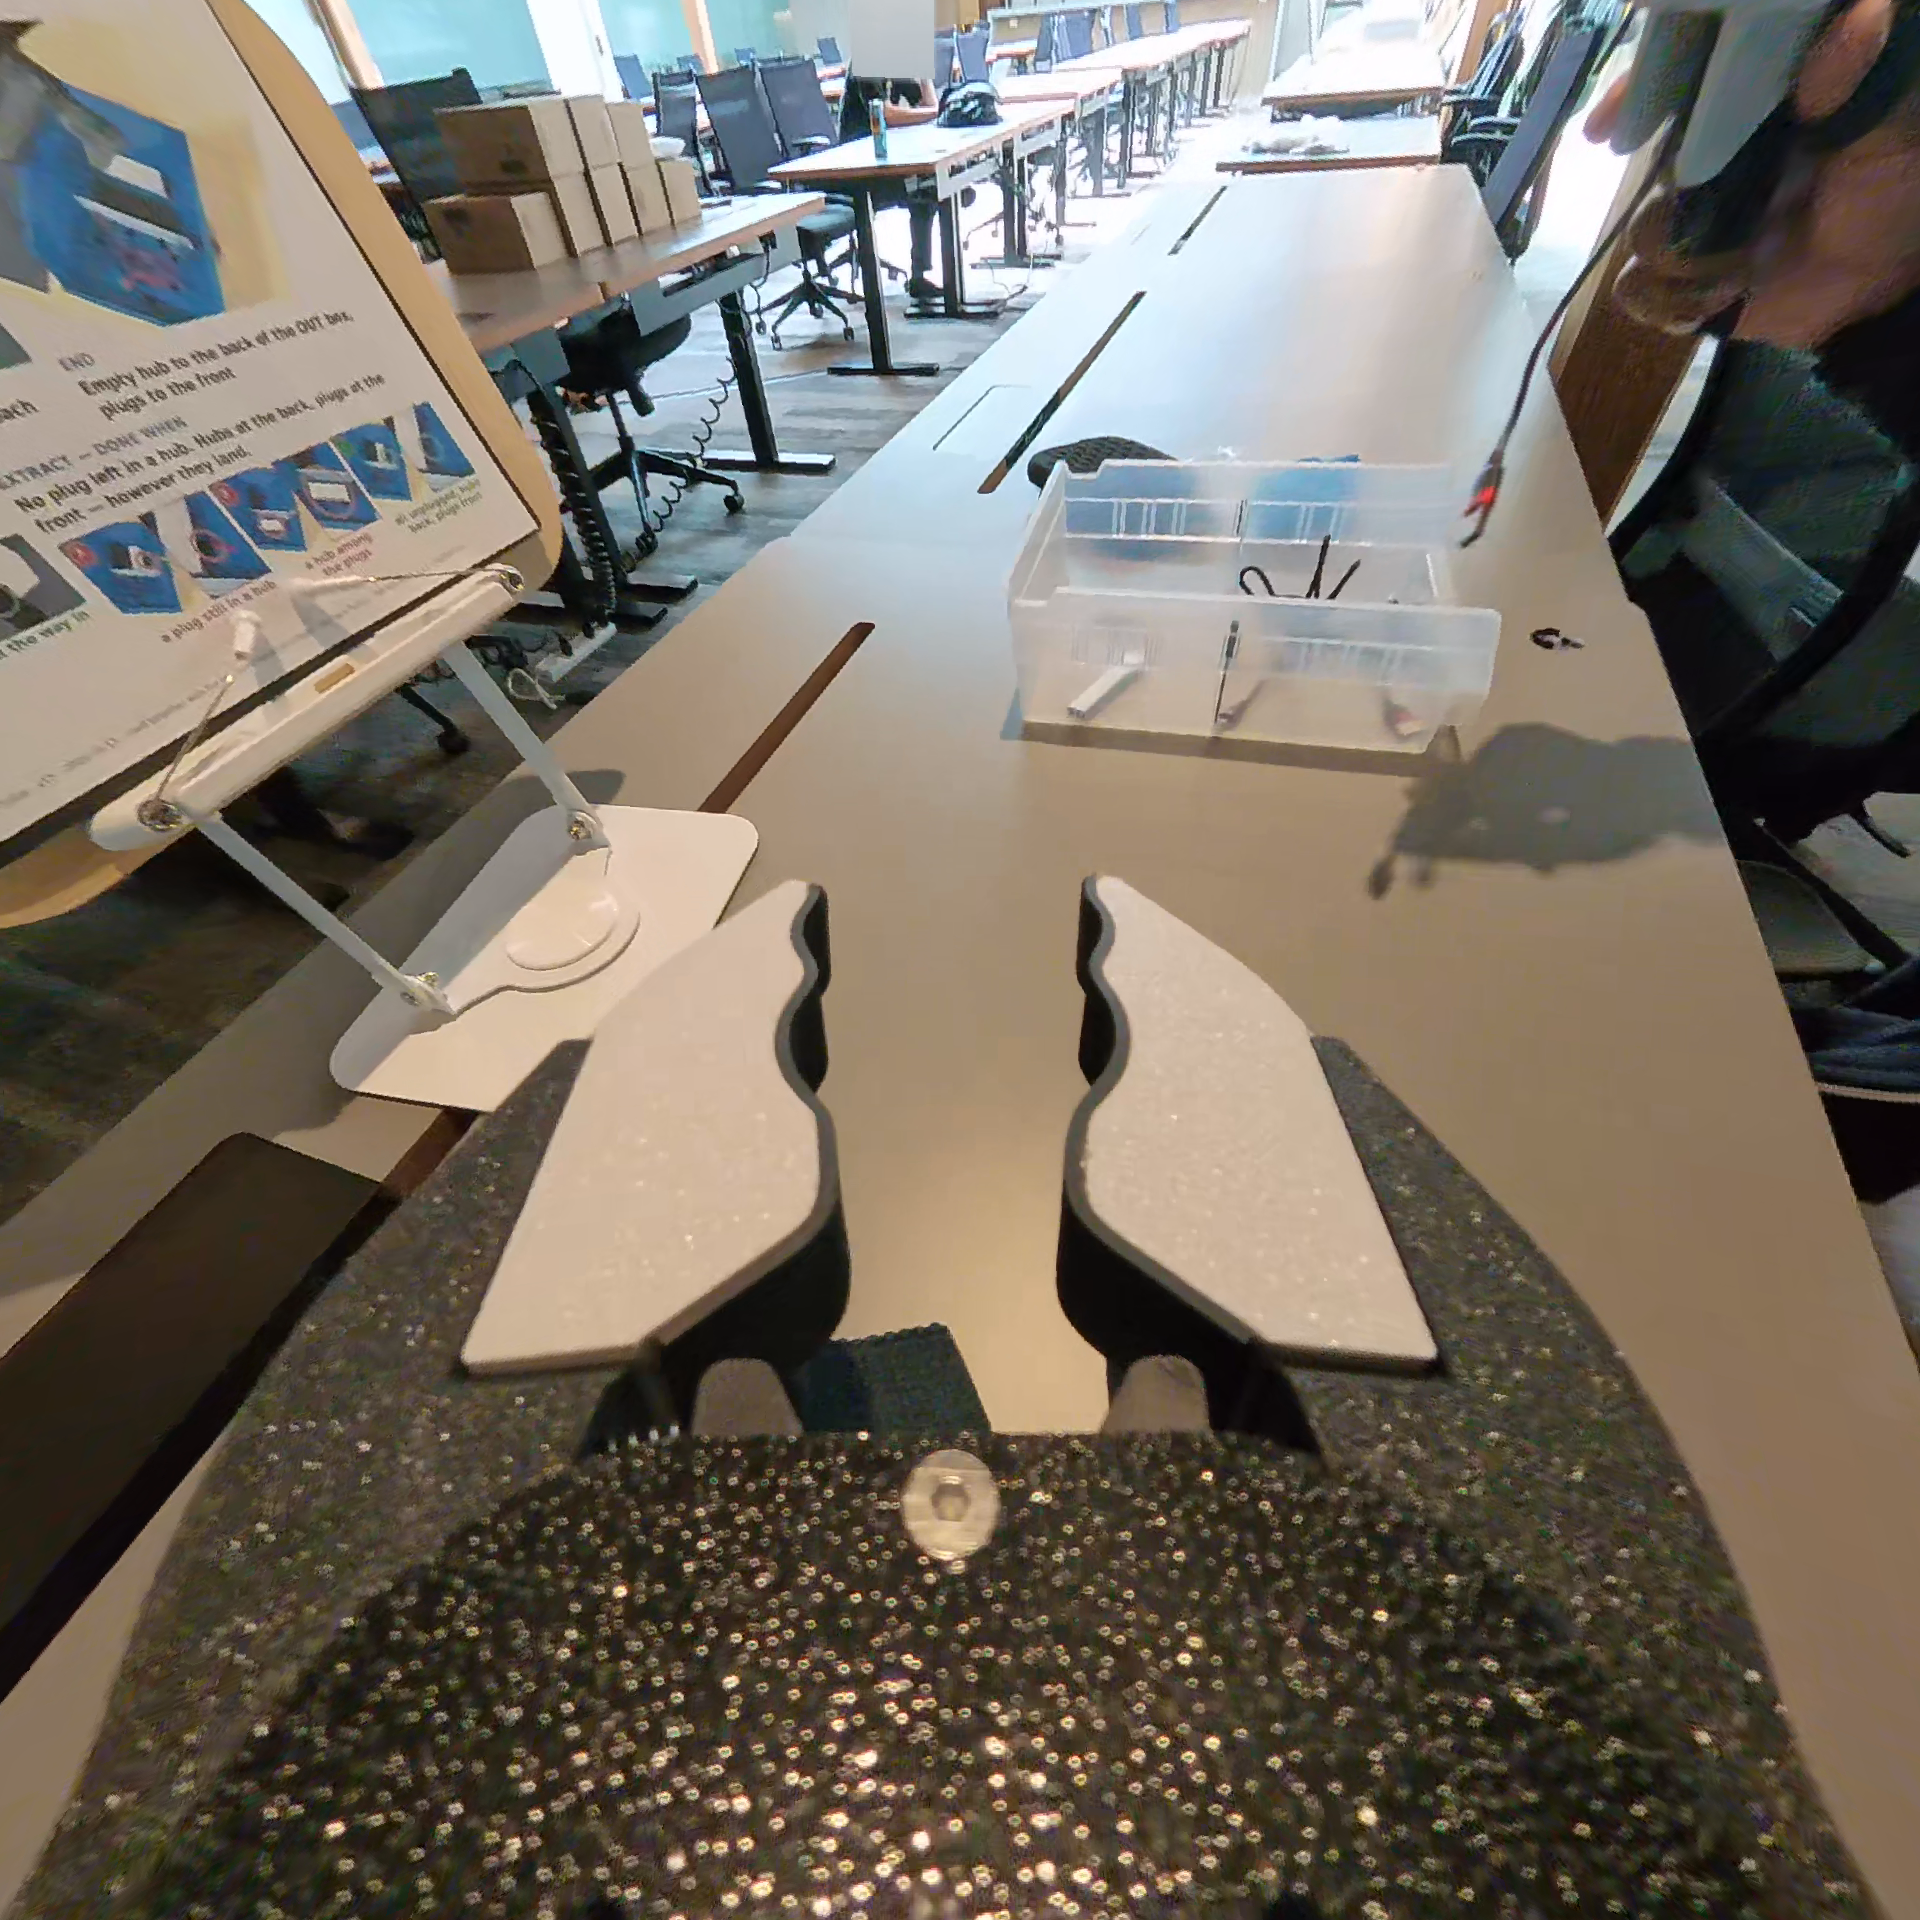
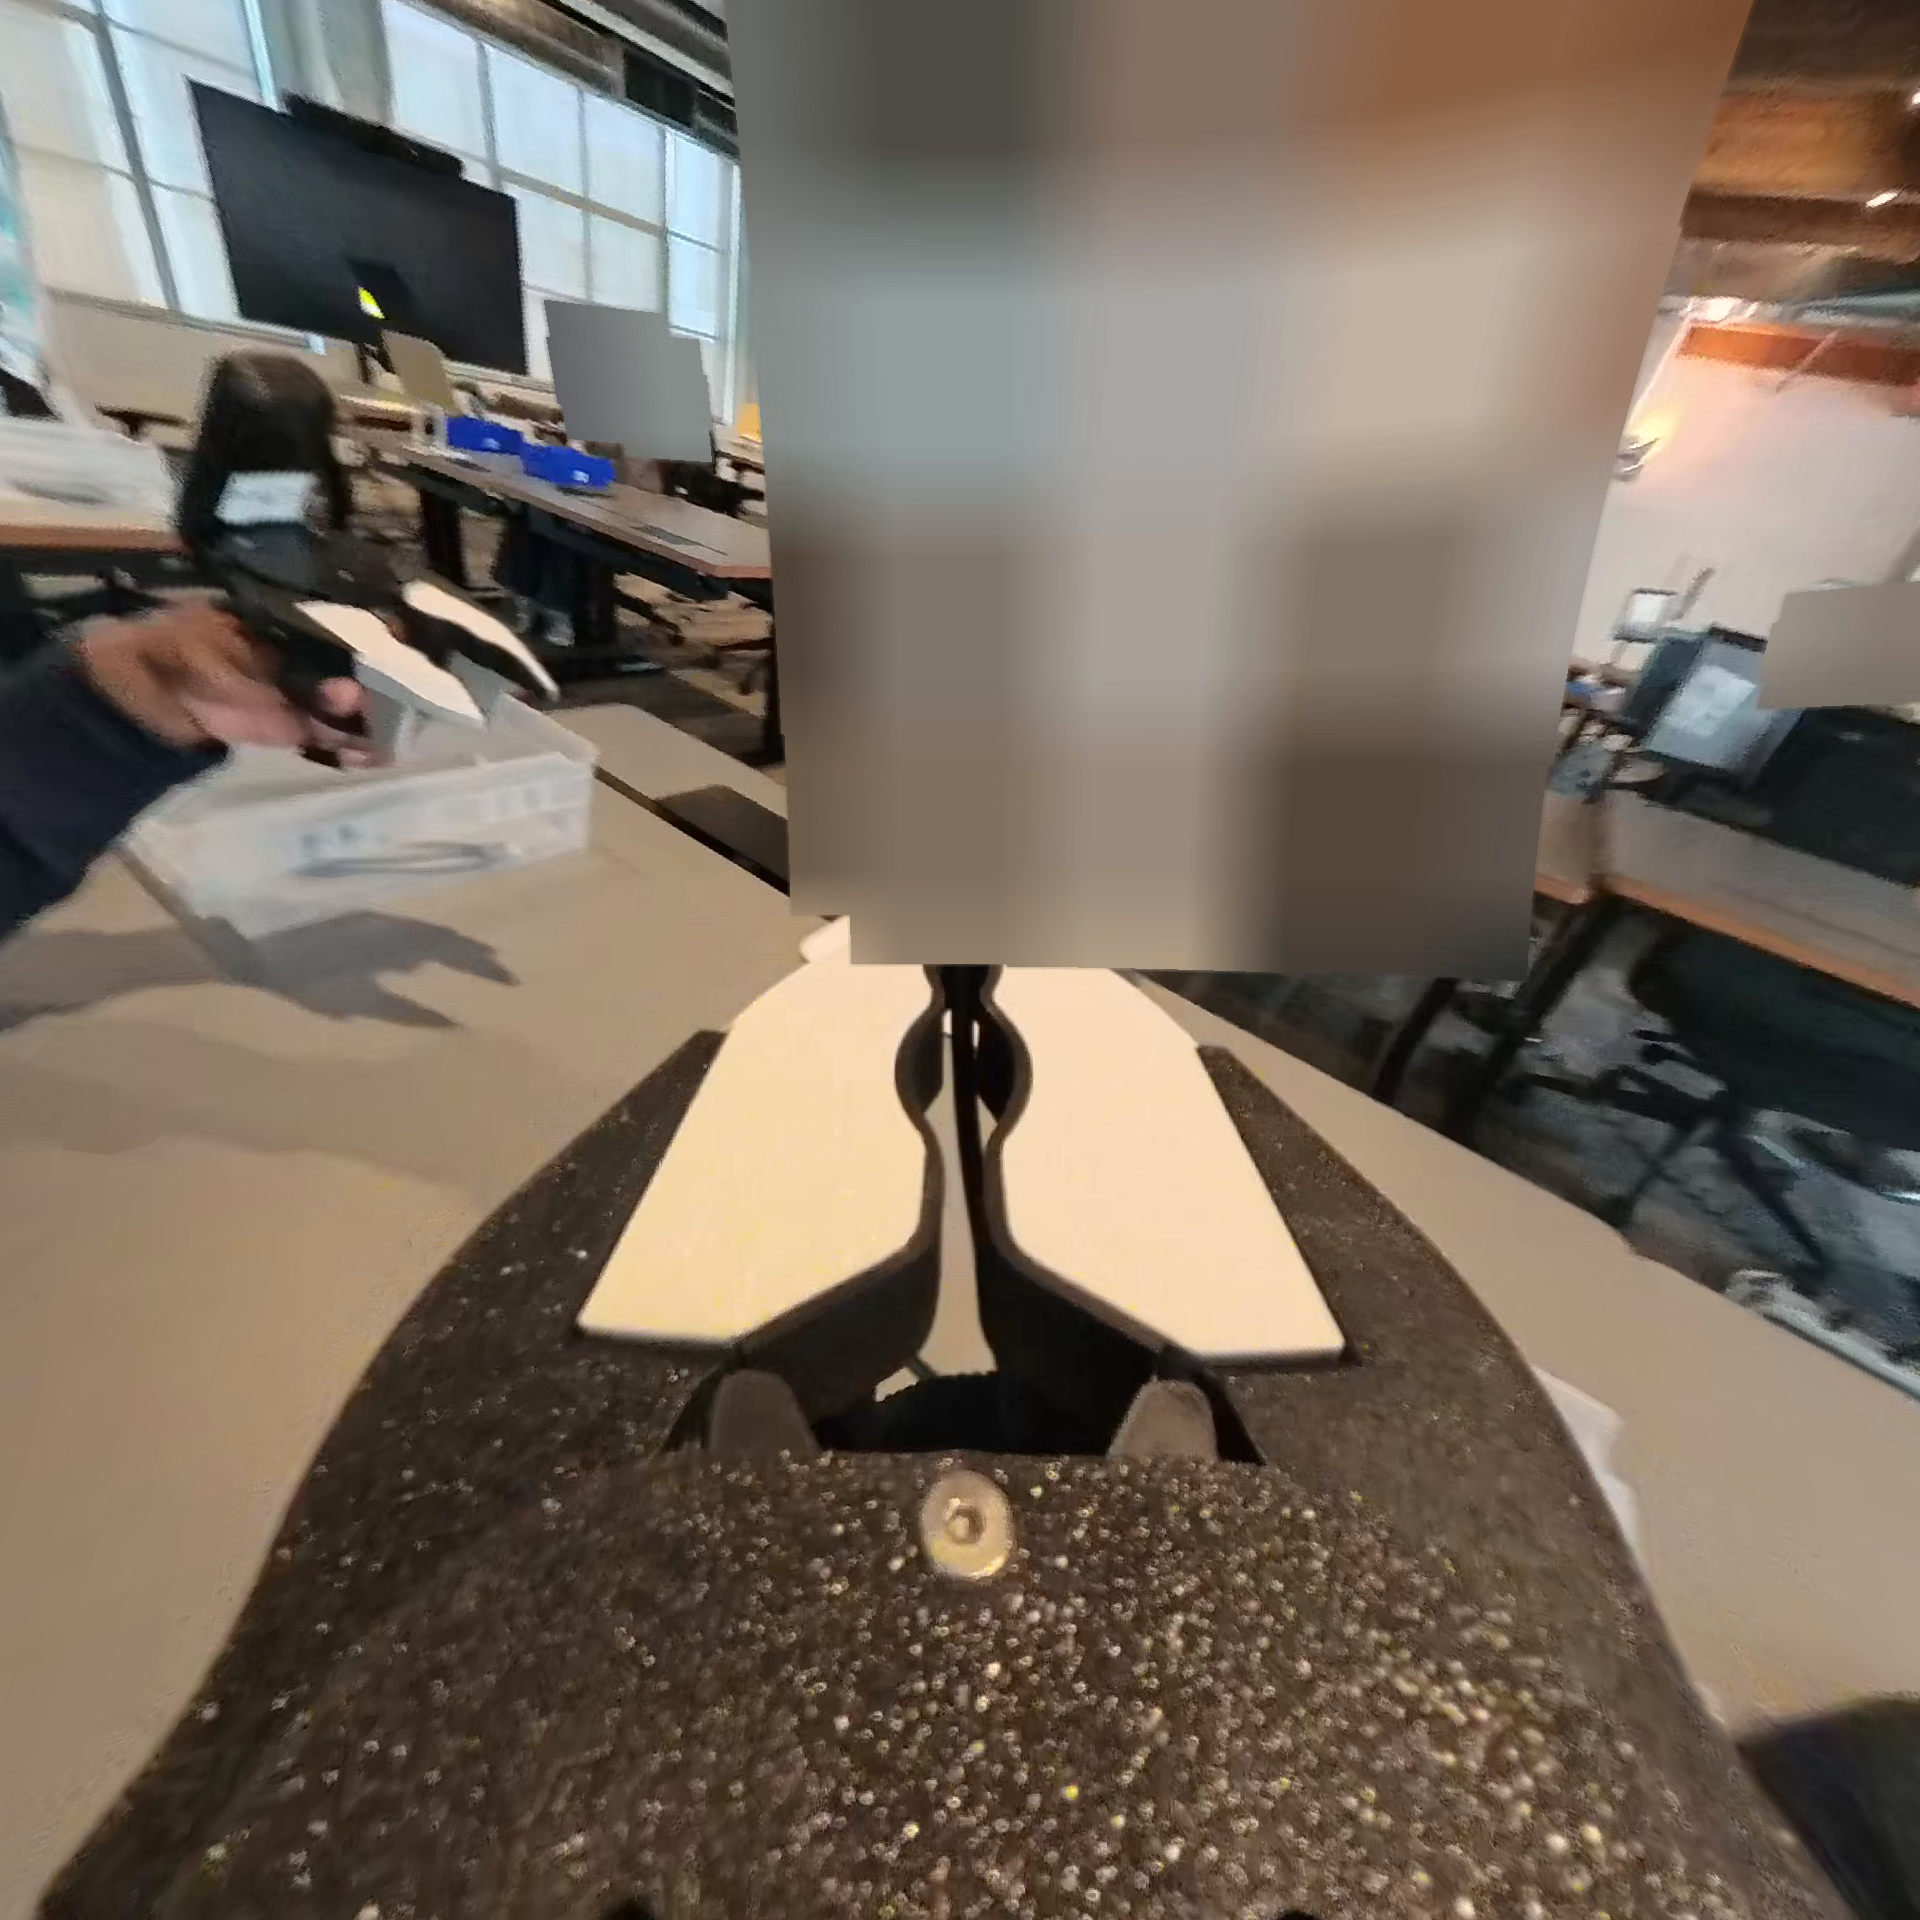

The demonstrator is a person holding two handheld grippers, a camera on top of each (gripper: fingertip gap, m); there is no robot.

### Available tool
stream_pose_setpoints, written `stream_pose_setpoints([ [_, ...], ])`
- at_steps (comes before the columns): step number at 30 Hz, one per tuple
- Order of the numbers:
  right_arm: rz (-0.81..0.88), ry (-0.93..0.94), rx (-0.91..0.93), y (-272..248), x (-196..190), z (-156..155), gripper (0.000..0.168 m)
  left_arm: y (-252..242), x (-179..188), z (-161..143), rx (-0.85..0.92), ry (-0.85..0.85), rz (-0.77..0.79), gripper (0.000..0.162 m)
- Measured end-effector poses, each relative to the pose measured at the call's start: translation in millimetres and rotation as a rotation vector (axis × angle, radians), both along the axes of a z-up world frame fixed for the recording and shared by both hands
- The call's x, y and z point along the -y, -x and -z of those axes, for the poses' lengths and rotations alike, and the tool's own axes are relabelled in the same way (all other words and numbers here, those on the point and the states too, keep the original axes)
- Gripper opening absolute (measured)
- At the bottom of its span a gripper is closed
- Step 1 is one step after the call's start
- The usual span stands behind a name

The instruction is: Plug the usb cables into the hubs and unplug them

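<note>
Between the right gripper's (image 2: 971, 1023) closed jaws runs a black cable (image 2: 974, 1164).

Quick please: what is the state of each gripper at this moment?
Left gripper: open, holding nothing, above the table.
Right gripper: shut on a thin black cable running between its fingers.

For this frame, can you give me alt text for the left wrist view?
The open left gripper hovers empty over a long grey table, pointing toward a clear plastic compartment tray with cables inside. A white document stand holding an instruction sheet sits at left; a black cable dangles at upper right.
</note>
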State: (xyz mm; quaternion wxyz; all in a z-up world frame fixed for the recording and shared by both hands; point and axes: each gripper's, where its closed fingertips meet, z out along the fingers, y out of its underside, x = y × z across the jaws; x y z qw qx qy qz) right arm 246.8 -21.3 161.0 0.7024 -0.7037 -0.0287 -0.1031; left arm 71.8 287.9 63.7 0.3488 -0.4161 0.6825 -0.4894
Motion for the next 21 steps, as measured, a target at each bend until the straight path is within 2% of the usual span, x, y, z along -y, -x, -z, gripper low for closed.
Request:
stream_pose_setpoints([
  [5,0.060,-0.072,-0.055,-60,51,46,0.000,-6,5,14,-0.040,-0.023,0.001,0.045],
  [8,0.129,-0.093,-0.119,-96,70,88,0.000,-8,10,20,-0.053,-0.037,0.005,0.045],
  [11,0.163,-0.094,-0.152,-119,82,117,0.000,-9,12,24,-0.064,-0.055,0.008,0.045],
  [13,0.154,0.037,-0.182,-126,80,144,0.000,-10,12,27,-0.071,-0.063,0.007,0.045],
  [16,0.051,0.332,-0.194,-118,75,193,0.000,-10,11,28,-0.071,-0.069,0.011,0.044],
  [21,-0.081,0.814,0.003,-105,81,251,0.000,-11,7,28,-0.073,-0.068,0.008,0.044],
])
